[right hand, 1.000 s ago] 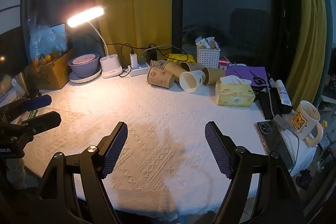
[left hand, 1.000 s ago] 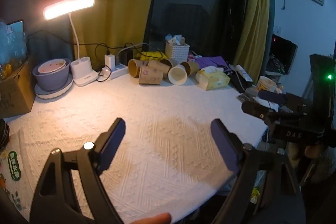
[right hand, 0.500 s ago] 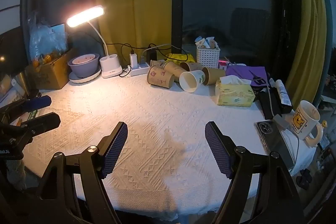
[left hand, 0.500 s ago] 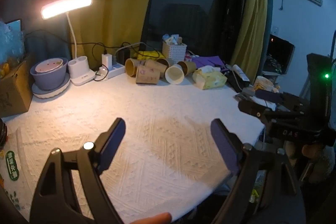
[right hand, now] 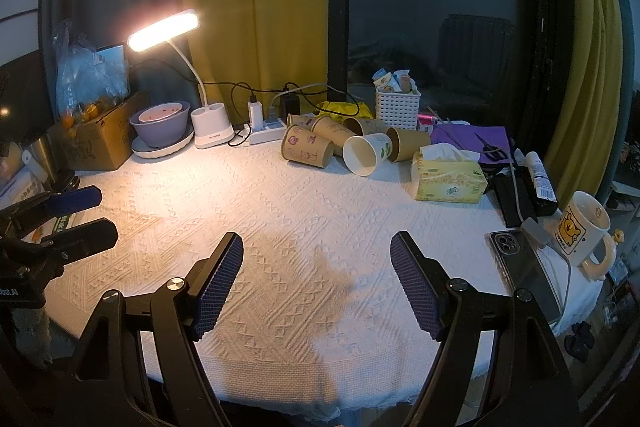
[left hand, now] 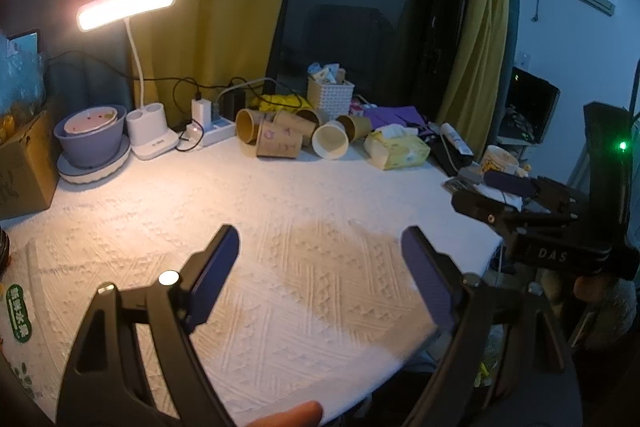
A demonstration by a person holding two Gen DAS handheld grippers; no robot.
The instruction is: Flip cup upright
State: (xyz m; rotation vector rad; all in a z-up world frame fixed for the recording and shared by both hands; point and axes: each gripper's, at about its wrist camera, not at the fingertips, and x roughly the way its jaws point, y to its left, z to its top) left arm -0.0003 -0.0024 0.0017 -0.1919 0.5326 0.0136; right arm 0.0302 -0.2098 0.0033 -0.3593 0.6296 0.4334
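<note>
both grippers, left gripper point(left hand: 320, 267) and right gripper point(right hand: 316, 275), hang spread wide with nothing in them. the white cup point(right hand: 366, 155) lies tipped just left of the tissue pack point(right hand: 450, 181), wedged against brown cups point(right hand: 308, 147), so grabbing it could easily knock those rolling.

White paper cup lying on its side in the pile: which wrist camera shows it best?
The right wrist view: the white paper cup looks larger, with its open mouth and printed side visible. The left wrist view shows it smaller, mostly its mouth.
</note>
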